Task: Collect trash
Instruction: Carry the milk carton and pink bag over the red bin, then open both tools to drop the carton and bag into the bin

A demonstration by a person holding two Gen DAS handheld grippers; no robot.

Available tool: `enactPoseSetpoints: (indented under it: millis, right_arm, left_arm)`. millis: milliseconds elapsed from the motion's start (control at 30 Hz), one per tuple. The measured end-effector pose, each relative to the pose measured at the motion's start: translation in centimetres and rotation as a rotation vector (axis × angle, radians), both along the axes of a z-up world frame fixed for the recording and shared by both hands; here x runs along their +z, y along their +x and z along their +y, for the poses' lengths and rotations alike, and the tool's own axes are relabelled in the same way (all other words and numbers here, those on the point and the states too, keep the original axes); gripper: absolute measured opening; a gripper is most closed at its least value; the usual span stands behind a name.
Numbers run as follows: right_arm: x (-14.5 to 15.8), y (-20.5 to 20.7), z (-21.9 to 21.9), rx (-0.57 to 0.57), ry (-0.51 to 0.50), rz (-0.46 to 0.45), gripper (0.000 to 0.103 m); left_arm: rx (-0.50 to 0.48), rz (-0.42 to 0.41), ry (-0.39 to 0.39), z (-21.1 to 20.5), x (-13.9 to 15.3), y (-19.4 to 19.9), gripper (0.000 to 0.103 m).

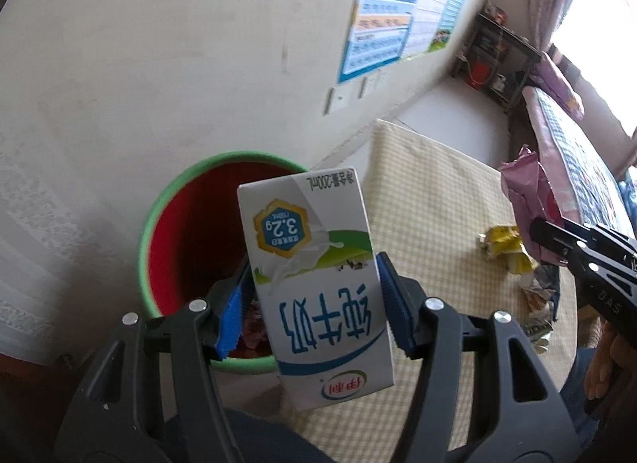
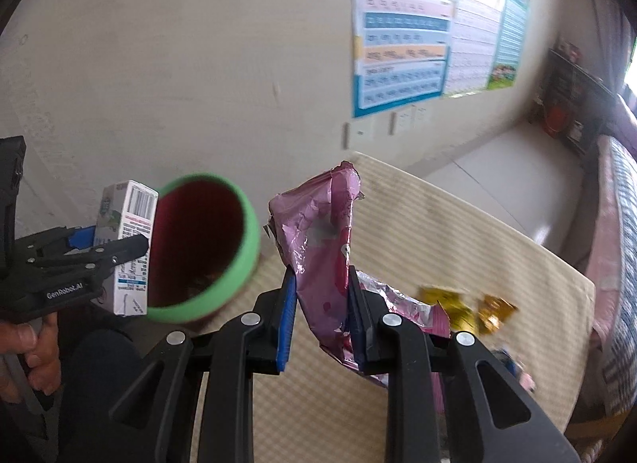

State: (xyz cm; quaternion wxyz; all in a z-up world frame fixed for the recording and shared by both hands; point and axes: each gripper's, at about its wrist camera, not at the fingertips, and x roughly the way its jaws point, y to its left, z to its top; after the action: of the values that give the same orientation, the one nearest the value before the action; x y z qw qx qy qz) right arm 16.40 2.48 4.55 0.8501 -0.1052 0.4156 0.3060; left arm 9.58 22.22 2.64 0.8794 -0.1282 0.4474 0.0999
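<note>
The left gripper [image 1: 314, 303] is clamped on the milk carton [image 1: 314, 280], held at the bin [image 1: 187, 232] mouth's four o'clock edge; the right gripper [image 2: 322, 315] is closed on a pink wrapper [image 2: 318, 240]; release over the bin is judged next.

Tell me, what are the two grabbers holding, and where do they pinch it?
The left gripper pinches a white milk carton across its side faces, around its middle. The right gripper pinches a crumpled pink wrapper near its lower half.
</note>
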Motion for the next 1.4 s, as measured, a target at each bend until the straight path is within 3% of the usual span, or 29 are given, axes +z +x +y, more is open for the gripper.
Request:
enactPoseSetpoints:
  millis: [600,1200,1300,1400]
  right_arm:
    - [-0.5,-0.4,12.1,0.174,0.049,0.047,0.023]
    - [-4.5,-0.3,17.2,0.241,0.016,0.114,0.023]
    - [-4.9,-0.2,17.5,0.25,0.012,0.12,0.027]
    - [-5.2,-0.2,17.6,0.255,0.0,0.119,0.041]
  left_arm:
    - [0.123,-0.025,-0.057,8.1,-0.5,-2.8,0.057]
    - [0.139,-0.029,-0.146,11.3,-2.8,-2.9,0.057]
    - [0.138,-0.035,-0.157,11.7,-3.0,-2.6,0.058]
    - [0.152,-0.038,-0.163,11.8,-3.1,-2.4,0.073]
